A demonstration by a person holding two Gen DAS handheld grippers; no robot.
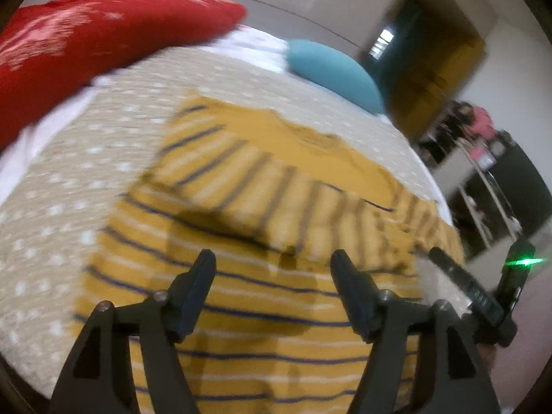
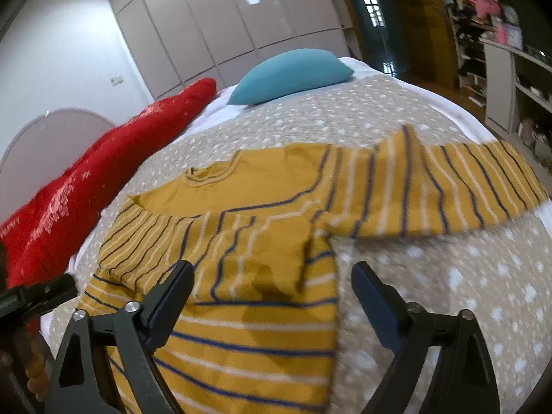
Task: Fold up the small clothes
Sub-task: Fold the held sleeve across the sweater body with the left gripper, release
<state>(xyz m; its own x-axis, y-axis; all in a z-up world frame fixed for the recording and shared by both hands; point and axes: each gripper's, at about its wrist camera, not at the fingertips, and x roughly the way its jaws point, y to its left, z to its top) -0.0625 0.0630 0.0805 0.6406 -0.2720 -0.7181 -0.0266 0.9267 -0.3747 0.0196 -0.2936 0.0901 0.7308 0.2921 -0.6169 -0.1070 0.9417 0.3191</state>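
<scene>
A mustard-yellow shirt with navy and white stripes (image 1: 262,296) lies on a beige dotted bedspread (image 1: 69,179). Its left sleeve (image 1: 220,176) is folded in across the chest. In the right wrist view the shirt (image 2: 248,338) lies under the gripper and its right sleeve (image 2: 459,186) stretches out flat to the right. My left gripper (image 1: 272,258) is open and empty just above the shirt's body. My right gripper (image 2: 272,269) is open and empty above the shirt's right side edge. The right gripper's body shows at the right of the left wrist view (image 1: 483,296).
A red cushion (image 2: 103,179) lies along the bed's left side and a teal pillow (image 2: 289,72) at its head. White wardrobe doors (image 2: 220,24) stand behind. Shelves with clutter (image 2: 496,41) stand to the right of the bed.
</scene>
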